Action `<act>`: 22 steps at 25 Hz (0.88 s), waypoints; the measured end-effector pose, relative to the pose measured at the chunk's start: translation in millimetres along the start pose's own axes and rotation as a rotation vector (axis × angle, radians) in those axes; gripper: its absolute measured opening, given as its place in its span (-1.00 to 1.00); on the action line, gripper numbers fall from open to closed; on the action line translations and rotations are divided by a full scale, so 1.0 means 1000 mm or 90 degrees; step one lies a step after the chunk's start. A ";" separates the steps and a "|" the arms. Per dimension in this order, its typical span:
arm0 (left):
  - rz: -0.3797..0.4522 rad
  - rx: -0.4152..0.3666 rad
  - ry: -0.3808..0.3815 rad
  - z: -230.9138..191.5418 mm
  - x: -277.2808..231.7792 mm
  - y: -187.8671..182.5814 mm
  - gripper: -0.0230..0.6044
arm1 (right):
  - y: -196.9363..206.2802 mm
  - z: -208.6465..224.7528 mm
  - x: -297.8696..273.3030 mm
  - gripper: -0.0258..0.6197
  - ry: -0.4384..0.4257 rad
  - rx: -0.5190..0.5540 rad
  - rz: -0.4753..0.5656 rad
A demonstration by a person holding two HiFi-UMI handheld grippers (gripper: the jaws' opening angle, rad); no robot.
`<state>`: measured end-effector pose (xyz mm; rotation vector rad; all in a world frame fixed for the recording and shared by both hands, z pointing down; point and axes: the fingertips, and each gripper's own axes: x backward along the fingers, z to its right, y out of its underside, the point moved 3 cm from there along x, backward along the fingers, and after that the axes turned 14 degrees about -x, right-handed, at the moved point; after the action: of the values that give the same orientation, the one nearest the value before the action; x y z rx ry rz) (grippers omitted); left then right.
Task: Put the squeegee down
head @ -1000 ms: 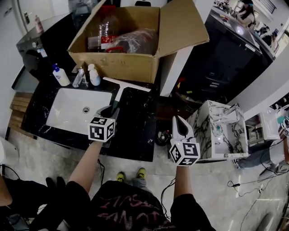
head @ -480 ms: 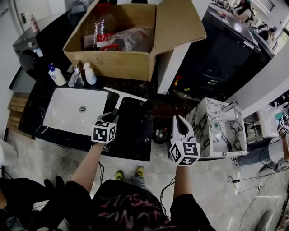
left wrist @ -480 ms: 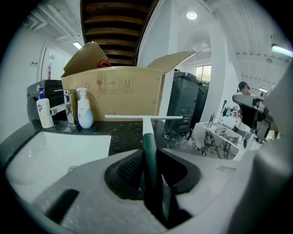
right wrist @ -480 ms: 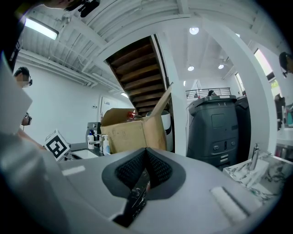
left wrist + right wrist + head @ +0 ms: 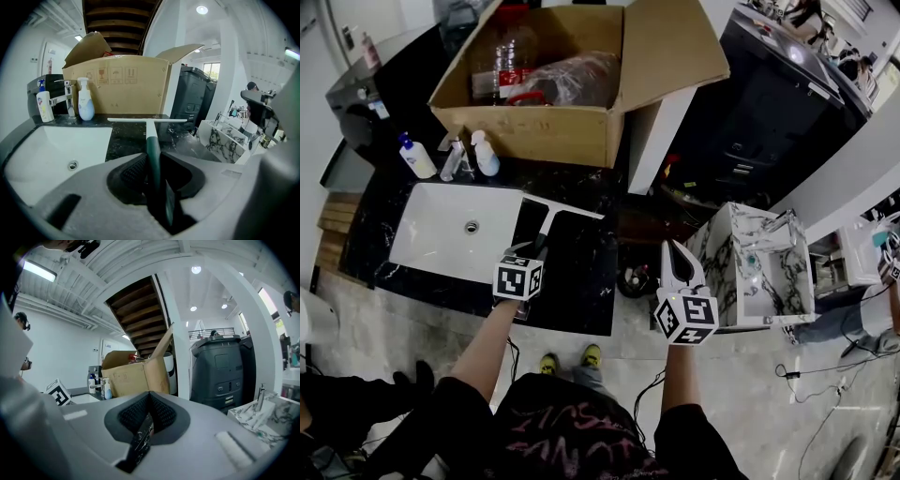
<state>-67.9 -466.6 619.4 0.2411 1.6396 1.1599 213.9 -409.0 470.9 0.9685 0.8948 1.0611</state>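
A white sink (image 5: 441,234) sits to the left of the left gripper (image 5: 152,164). This gripper squeezes the green handle of the squeegee (image 5: 149,129) tight between its jaws. The squeegee points straight out ahead, with its white blade lying crossways low over the dark counter (image 5: 581,281). The gripper tips downward, likely so that the blade lands flat first, on the dry counter and not in the sink. It is hard to tell if the blade touches the counter yet. The back end of the handle is hidden inside the jaws. A box (image 5: 544,122) stands farther ahead. The right gripper (image 5: 149,411) waits off to the right, away from the counter, jaws pressed together and empty.
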 end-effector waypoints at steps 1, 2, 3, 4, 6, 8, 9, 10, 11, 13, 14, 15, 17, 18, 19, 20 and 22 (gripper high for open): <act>-0.003 -0.001 0.003 0.001 -0.001 0.001 -0.61 | 0.001 0.000 0.000 -0.89 0.000 0.000 -0.001; -0.006 0.001 0.004 0.002 -0.003 0.003 -0.61 | 0.002 0.001 -0.001 -0.89 0.000 0.002 -0.003; -0.009 0.004 0.006 0.003 -0.004 0.004 -0.61 | 0.002 0.000 -0.001 -0.89 -0.002 0.003 -0.004; -0.012 0.007 0.008 0.003 -0.005 0.005 -0.61 | 0.003 0.000 -0.002 -0.89 -0.003 0.002 -0.005; -0.020 0.011 0.010 0.005 -0.007 0.007 -0.61 | 0.003 0.001 -0.003 -0.89 -0.004 0.000 -0.007; -0.027 0.013 0.011 0.006 -0.009 0.009 -0.61 | 0.004 0.002 -0.003 -0.89 -0.003 -0.001 -0.009; -0.030 0.016 0.012 0.006 -0.010 0.010 -0.61 | 0.004 0.003 -0.003 -0.89 -0.003 -0.001 -0.009; -0.032 0.019 0.013 0.007 -0.011 0.011 -0.61 | 0.004 0.004 -0.003 -0.89 -0.002 0.000 -0.010; -0.035 0.020 0.013 0.007 -0.012 0.012 -0.61 | 0.004 0.004 -0.003 -0.89 -0.001 0.002 -0.012; -0.038 0.019 0.013 0.007 -0.013 0.013 -0.61 | 0.005 0.006 -0.003 -0.89 0.000 0.007 -0.014; -0.037 0.020 0.013 0.008 -0.014 0.013 -0.61 | 0.004 0.007 -0.003 -0.89 0.001 0.007 -0.014; -0.036 0.021 0.014 0.008 -0.015 0.012 -0.61 | 0.004 0.008 -0.003 -0.89 0.002 0.006 -0.013; -0.040 0.021 0.014 0.008 -0.016 0.013 -0.61 | 0.005 0.009 -0.003 -0.89 0.004 0.003 -0.012; -0.044 0.019 0.013 0.009 -0.017 0.014 -0.61 | 0.005 0.009 -0.003 -0.89 0.005 0.002 -0.012; -0.046 0.017 0.013 0.009 -0.017 0.015 -0.61 | 0.005 0.010 -0.002 -0.89 0.006 0.002 -0.013; -0.047 0.017 0.013 0.010 -0.018 0.016 -0.61 | 0.005 0.010 -0.002 -0.89 0.007 0.002 -0.012; -0.045 0.018 0.014 0.010 -0.019 0.016 -0.61 | 0.004 0.011 -0.002 -0.89 0.008 0.000 -0.011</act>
<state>-57.5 -464.8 644.0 0.1878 1.6725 1.0896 222.8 -412.1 478.9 0.9541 0.9120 1.0538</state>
